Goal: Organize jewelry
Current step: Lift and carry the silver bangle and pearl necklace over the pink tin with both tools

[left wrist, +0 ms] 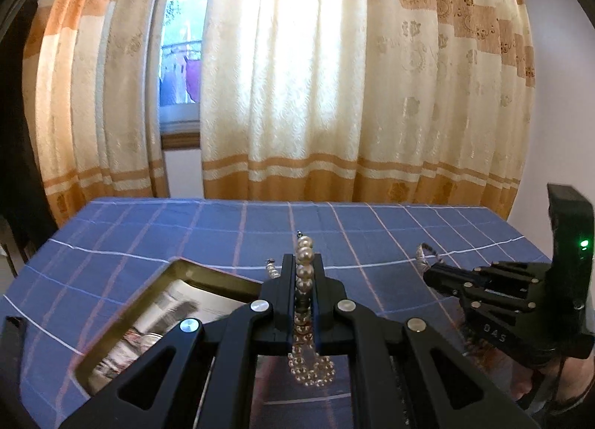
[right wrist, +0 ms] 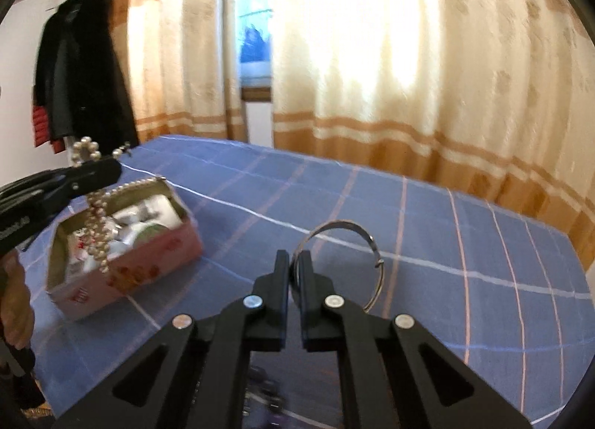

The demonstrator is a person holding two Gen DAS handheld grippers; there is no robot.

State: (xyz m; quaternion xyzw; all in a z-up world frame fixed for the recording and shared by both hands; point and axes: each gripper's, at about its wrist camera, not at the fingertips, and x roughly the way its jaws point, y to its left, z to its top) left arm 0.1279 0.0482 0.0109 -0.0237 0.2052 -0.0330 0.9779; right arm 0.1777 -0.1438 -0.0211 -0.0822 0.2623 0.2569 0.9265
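Left wrist view | left tongs point(left wrist: 302, 272) clenched on pearl strand point(left wrist: 305, 272), tail dangling below them | right tongs point(right wrist: 293, 269) clamped on silver bangle point(right wrist: 340, 261), hoop rising ahead of them | open tin point(right wrist: 122, 239) on table point(right wrist: 427, 243), left of right tongs, beneath the pearls | advice: carry each piece over the tin, lower first, then let go.

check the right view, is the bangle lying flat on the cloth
No, the bangle is pinched in the right gripper, standing above the cloth.
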